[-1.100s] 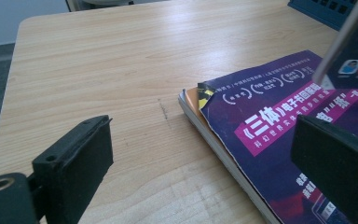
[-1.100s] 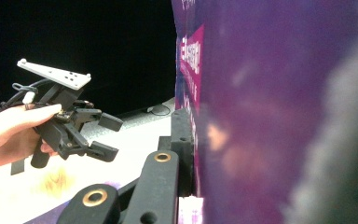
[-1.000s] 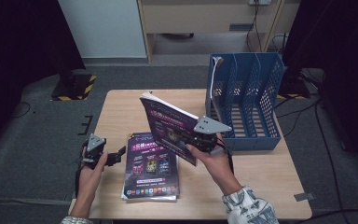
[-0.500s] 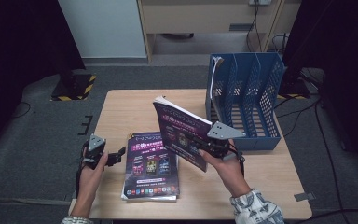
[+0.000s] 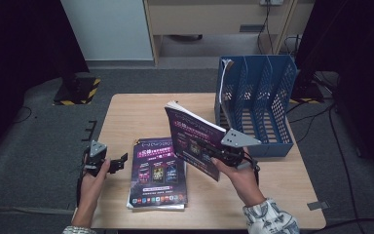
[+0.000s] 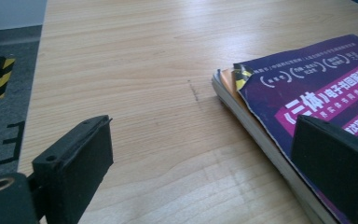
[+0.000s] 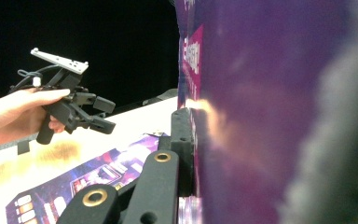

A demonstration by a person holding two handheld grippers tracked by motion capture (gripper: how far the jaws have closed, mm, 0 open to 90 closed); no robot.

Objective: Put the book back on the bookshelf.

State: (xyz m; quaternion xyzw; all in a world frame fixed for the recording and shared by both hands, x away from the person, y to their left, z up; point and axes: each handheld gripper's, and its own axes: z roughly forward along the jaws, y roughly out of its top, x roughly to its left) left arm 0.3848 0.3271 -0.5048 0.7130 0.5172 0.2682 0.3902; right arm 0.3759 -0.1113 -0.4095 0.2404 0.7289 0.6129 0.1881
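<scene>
right gripper [image 5: 209, 157]: clamped on a purple book [image 5: 195, 139], tilted up over the table [image 5: 141, 112] near the blue rack [image 5: 255, 105] | left gripper [image 5: 119, 162]: jaws apart, beside the stack [image 5: 158, 173]

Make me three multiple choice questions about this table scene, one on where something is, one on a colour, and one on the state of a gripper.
1. Where does the file rack stand?
A. at the table's far right
B. at the table's near left
C. on the floor

2. What colour is the file rack?
A. red
B. blue
C. white

3. What is the right gripper doing?
A. hanging open over the rack
B. lying on the table
C. clamping a raised magazine

Answers:
1. A, since the high view shows it on the table at the far right corner.
2. B, its perforated walls are plainly blue.
3. C, the right gripper view shows a black finger pressed flat against the purple cover, with the magazine lifted clear of the stack of magazines; the left gripper stands open beside that stack.
</scene>
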